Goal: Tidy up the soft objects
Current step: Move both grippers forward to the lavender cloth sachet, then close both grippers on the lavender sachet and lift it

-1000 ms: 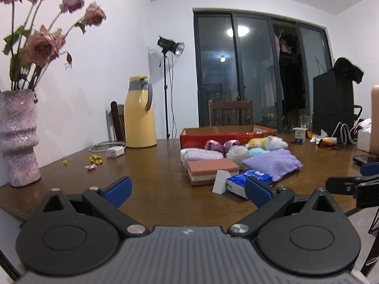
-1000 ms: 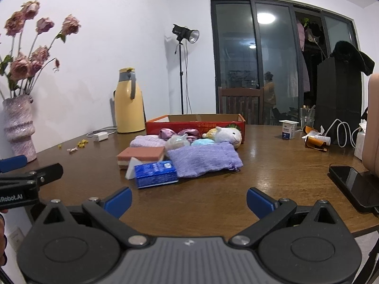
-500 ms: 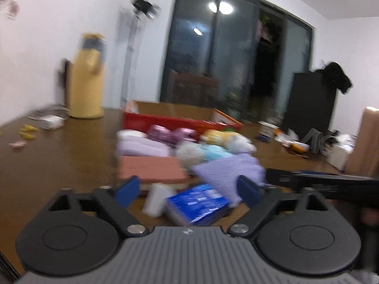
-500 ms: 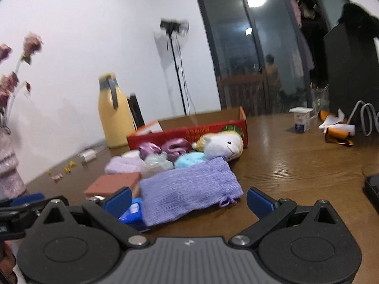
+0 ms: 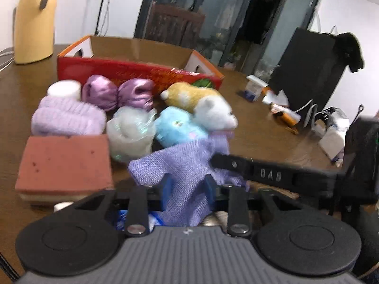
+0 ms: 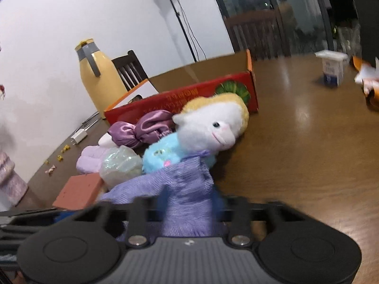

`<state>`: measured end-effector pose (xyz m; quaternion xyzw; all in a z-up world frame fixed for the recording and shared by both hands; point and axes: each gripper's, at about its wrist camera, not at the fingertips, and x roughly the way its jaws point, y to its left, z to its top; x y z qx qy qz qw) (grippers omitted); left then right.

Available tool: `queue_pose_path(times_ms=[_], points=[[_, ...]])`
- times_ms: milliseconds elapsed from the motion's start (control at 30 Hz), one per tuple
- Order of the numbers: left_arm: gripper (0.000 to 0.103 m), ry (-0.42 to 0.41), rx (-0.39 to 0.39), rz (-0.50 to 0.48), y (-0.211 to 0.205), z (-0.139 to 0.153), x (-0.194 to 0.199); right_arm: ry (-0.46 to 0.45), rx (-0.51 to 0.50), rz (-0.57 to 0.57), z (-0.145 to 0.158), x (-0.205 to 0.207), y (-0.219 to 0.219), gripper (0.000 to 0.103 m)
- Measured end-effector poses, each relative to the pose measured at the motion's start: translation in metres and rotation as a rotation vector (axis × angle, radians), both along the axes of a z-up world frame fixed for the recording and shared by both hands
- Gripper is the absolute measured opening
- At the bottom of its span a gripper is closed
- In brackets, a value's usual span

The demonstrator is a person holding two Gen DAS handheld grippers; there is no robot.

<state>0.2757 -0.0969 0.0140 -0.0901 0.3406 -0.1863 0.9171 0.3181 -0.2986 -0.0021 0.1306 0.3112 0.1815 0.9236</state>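
Both grippers are shut on the purple knitted cloth (image 5: 187, 165), which also shows in the right wrist view (image 6: 187, 189). My left gripper (image 5: 188, 189) pinches its near edge. My right gripper (image 6: 189, 203) pinches its other end; its arm crosses the left wrist view (image 5: 272, 172). Behind the cloth lie a white-faced plush (image 5: 213, 111), a blue plush (image 5: 175, 125), a clear bagged bundle (image 5: 130, 132), two purple satin balls (image 5: 118, 92), a lilac rolled towel (image 5: 66, 118) and a pink sponge block (image 5: 64, 163). A red cardboard box (image 5: 132, 68) stands open behind them.
A yellow thermos jug (image 5: 33, 21) stands at the table's back left. A small milk carton (image 6: 331, 68), wrappers (image 5: 284, 113) and cables (image 5: 312, 111) lie on the right. A blue packet (image 5: 132, 217) lies under my left gripper. A black case (image 5: 310, 71) stands far right.
Both grippers moved forward and down onto the purple cloth and shut on it; one second ago they were open and back from the pile. The cloth is now bunched and lifted.
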Motion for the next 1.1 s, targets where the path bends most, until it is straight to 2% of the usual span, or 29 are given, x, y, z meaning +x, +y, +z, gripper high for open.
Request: queue_pose_path(times_ms=[33, 133, 267, 333, 367, 400, 467, 500, 567, 633, 700, 800, 867, 1000, 1100], points=[[0.015, -0.014, -0.018, -0.027, -0.001, 0.004, -0.003, -0.012, 0.011, 0.003, 0.001, -0.008, -0.002, 0.008], [0.012, -0.042, -0.059, -0.091, -0.002, 0.013, -0.022, -0.042, 0.069, 0.016, 0.009, -0.040, -0.010, 0.007], [0.013, -0.066, -0.063, -0.145, 0.000, 0.015, -0.060, -0.078, 0.046, -0.007, 0.017, -0.094, -0.007, 0.006], [0.018, -0.115, -0.034, -0.139, 0.006, 0.012, -0.088, -0.084, -0.018, -0.045, 0.016, -0.121, -0.004, 0.006], [0.025, -0.124, -0.007, -0.134, 0.009, 0.009, -0.102, -0.078, -0.027, -0.057, 0.013, -0.131, -0.005, 0.006], [0.037, -0.125, 0.002, -0.126, 0.012, 0.004, -0.112, -0.068, -0.024, -0.065, 0.009, -0.141, -0.006, 0.006], [0.054, -0.102, 0.004, -0.102, 0.017, -0.007, -0.123, -0.058, -0.017, -0.114, 0.000, -0.150, -0.013, 0.008], [0.055, -0.091, 0.010, -0.091, 0.018, -0.012, -0.125, -0.057, -0.020, -0.136, -0.004, -0.152, -0.017, 0.012], [0.055, -0.103, 0.019, -0.080, 0.018, -0.018, -0.128, -0.069, 0.005, -0.175, -0.007, -0.161, -0.025, 0.013], [0.056, -0.125, 0.018, -0.080, 0.015, -0.019, -0.126, -0.091, 0.011, -0.203, -0.006, -0.167, -0.026, 0.022], [0.062, -0.105, 0.021, -0.055, 0.012, -0.019, -0.118, -0.111, 0.004, -0.219, -0.005, -0.174, -0.023, 0.039], [0.063, -0.103, 0.042, -0.029, 0.007, -0.023, -0.102, -0.122, 0.009, -0.235, -0.008, -0.172, -0.019, 0.047], [0.065, -0.100, 0.065, -0.009, 0.002, -0.026, -0.091, -0.120, -0.013, -0.260, -0.013, -0.161, -0.014, 0.049], [0.065, -0.074, 0.049, -0.020, -0.001, -0.028, -0.072, -0.120, -0.178, -0.275, -0.021, -0.144, 0.007, 0.049], [0.066, -0.068, 0.006, -0.010, 0.006, -0.027, -0.065, -0.150, -0.278, -0.256, -0.025, -0.141, 0.016, 0.040]])
